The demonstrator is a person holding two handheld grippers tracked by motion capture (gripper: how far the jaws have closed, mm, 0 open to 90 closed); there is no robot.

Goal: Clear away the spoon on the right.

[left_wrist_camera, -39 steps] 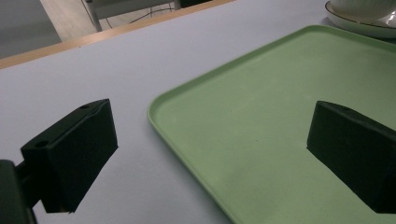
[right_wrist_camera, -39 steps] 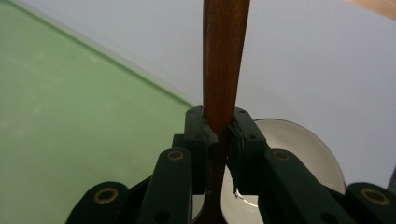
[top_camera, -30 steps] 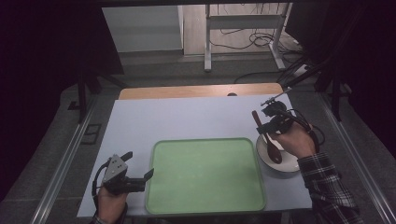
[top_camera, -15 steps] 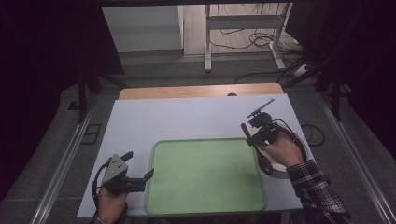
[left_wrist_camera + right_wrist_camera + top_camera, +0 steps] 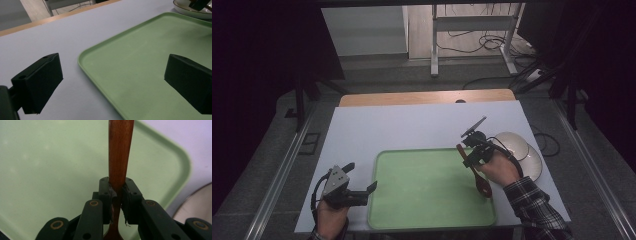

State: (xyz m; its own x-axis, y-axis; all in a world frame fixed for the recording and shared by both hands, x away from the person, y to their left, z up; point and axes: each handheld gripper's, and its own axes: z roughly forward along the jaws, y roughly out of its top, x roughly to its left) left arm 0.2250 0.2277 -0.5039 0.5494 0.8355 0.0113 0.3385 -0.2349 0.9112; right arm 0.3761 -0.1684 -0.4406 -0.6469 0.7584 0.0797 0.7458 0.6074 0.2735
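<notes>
A brown wooden spoon (image 5: 475,172) is clamped by its handle in my right gripper (image 5: 471,157), over the right part of the green tray (image 5: 422,200). Its bowl (image 5: 484,189) points toward me and hangs low over the tray. In the right gripper view the handle (image 5: 119,152) runs up between the shut pads (image 5: 106,192). My left gripper (image 5: 362,187) rests at the tray's near-left corner, jaws wide apart and empty. In the left gripper view the tray's edge (image 5: 100,82) passes between its two black jaws.
Two white plates (image 5: 512,145) lie overlapping on the white table (image 5: 402,125) just right of the tray, behind my right hand. One plate's rim (image 5: 190,11) shows in the left gripper view. A wooden strip (image 5: 427,97) runs along the table's far edge.
My right gripper has carried the spoon from above the plates leftward and down over the tray. The left gripper has stayed put.
</notes>
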